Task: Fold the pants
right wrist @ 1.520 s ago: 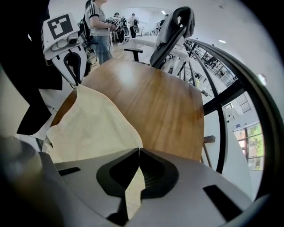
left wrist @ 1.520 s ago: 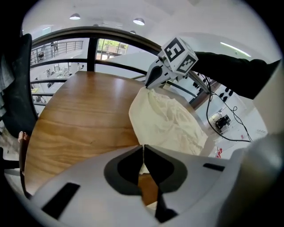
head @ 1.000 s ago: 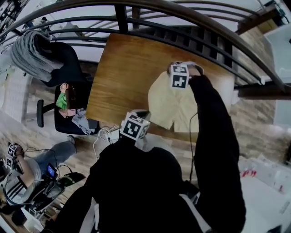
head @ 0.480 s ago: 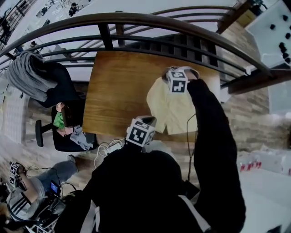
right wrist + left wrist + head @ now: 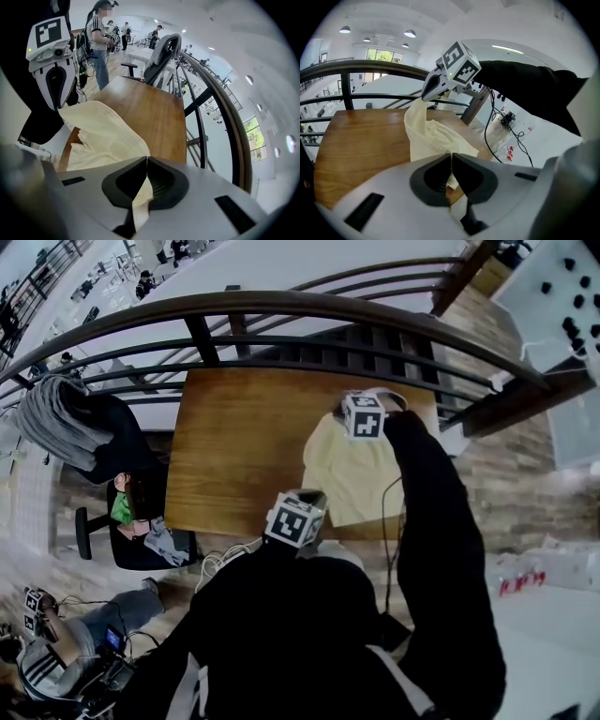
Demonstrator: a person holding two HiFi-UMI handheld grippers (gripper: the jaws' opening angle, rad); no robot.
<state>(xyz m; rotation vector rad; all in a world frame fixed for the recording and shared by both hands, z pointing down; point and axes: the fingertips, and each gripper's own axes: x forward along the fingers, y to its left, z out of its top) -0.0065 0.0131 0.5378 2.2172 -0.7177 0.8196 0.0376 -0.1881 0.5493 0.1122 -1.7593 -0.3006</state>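
Head view: one pair of pale yellow pants (image 5: 354,479) lies on the right part of the single wooden bench (image 5: 239,442), reaching from near its far edge to its near edge. There are two hand-held grippers, and each is clenched on the cloth. The left hand-held gripper (image 5: 451,160) has its jaws pressed together on a fold at the near edge of the pants, with cloth showing between the pads. The right hand-held gripper (image 5: 146,163) pinches the far edge in the same way. In the left gripper view the cloth hangs in a lifted peak from the right one's tip and drapes down to the bench. One chair (image 5: 131,521) stands left of the bench, and one grey jacket (image 5: 56,413) is draped beside it. Compared with a second ago, both grips are unchanged. The left gripper's marker cube sits further right, closer to the near edge of the pants, and the cloth looks more gathered between the two grippers.
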